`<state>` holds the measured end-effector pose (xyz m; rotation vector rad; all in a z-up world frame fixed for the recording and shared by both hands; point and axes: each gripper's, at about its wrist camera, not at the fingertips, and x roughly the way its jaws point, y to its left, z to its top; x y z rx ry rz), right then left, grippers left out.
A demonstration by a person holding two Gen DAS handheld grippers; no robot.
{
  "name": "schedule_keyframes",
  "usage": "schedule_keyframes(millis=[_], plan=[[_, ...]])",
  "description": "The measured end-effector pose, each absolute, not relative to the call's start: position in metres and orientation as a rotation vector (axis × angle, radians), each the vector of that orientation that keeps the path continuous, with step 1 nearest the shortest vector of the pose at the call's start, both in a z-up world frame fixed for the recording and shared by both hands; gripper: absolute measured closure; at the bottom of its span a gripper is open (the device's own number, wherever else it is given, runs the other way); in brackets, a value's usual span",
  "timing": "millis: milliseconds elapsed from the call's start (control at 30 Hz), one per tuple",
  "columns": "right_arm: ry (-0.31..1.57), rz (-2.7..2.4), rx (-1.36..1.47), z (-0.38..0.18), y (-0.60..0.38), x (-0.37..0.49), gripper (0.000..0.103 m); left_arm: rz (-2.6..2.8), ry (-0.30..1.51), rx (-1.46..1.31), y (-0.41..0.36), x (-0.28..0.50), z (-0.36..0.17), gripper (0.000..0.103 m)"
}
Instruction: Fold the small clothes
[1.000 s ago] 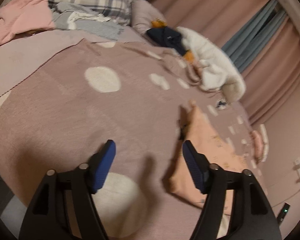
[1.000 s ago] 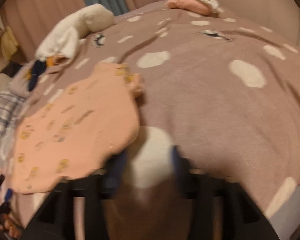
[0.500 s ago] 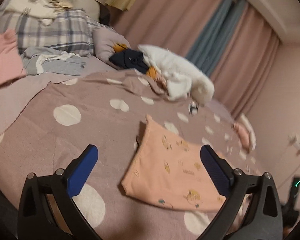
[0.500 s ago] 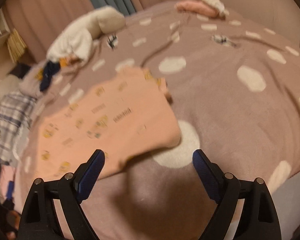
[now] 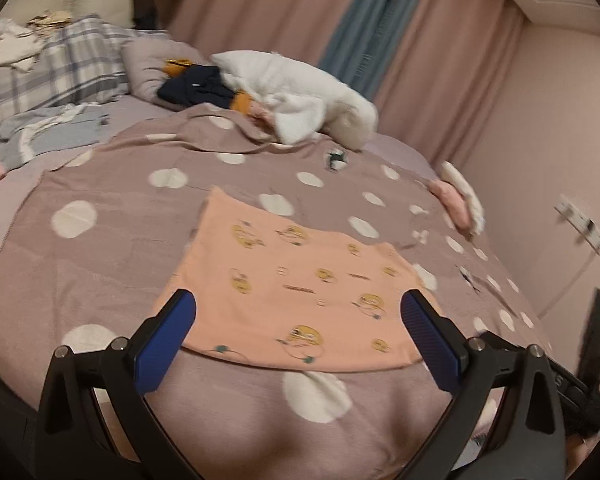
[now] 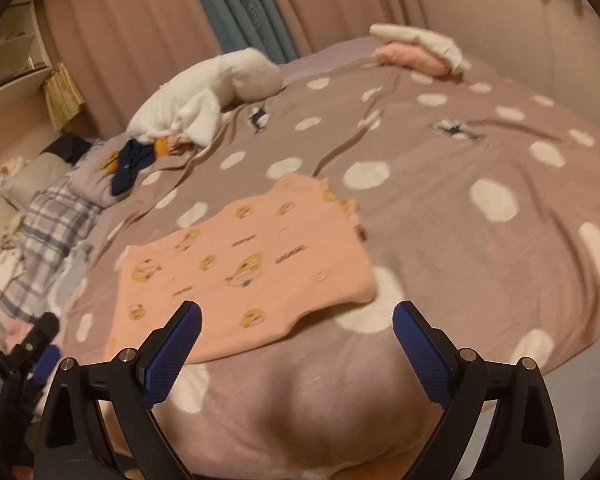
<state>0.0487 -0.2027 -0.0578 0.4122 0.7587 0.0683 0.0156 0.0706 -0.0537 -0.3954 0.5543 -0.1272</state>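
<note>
A small peach garment [image 5: 296, 284] with yellow cartoon prints lies folded flat on the mauve polka-dot blanket [image 5: 112, 248]. My left gripper [image 5: 300, 316] hovers above its near edge, wide open, with nothing touching its blue pads. In the right wrist view the same garment [image 6: 244, 260] lies ahead and to the left. My right gripper [image 6: 298, 324] hangs over the garment's near right corner; its jaws are still opening and grip nothing. The other gripper [image 6: 24, 360] shows at the lower left of that view.
A white plush toy [image 5: 300, 100] and dark blue clothing [image 5: 196, 88] lie at the bed's far side. A plaid cloth [image 5: 48, 76] and grey clothes [image 5: 48, 132] pile up at the left. Folded pink and white pieces [image 5: 456, 200] sit by the right edge. Curtains [image 5: 340, 28] hang behind.
Both grippers have let go of the peach garment, opened wide and risen away from it. The garment now lies flat and folded on the blanket.
</note>
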Motion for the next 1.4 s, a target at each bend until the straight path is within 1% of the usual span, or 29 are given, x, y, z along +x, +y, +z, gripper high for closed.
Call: schedule_keyframes(millis=[267, 800, 1000, 1400], plan=[[0.809, 0.067, 0.417, -0.069, -0.189, 0.059, 0.007, -0.121, 0.574, -0.317, 0.059, 0.02, -0.051, 0.0], [0.938, 0.042, 0.423, -0.1, -0.187, 0.085, 0.007, -0.094, 0.63, -0.384, 0.073, 0.041, -0.068, 0.0], [1.024, 0.047, 0.552, -0.127, -0.197, 0.097, 0.007, -0.062, 0.637, -0.382, 0.079, 0.041, -0.07, 0.0], [0.93, 0.136, 0.857, -0.139, -0.231, 0.093, 0.007, -0.038, 0.67, -0.42, 0.091, 0.046, -0.077, 0.0]])
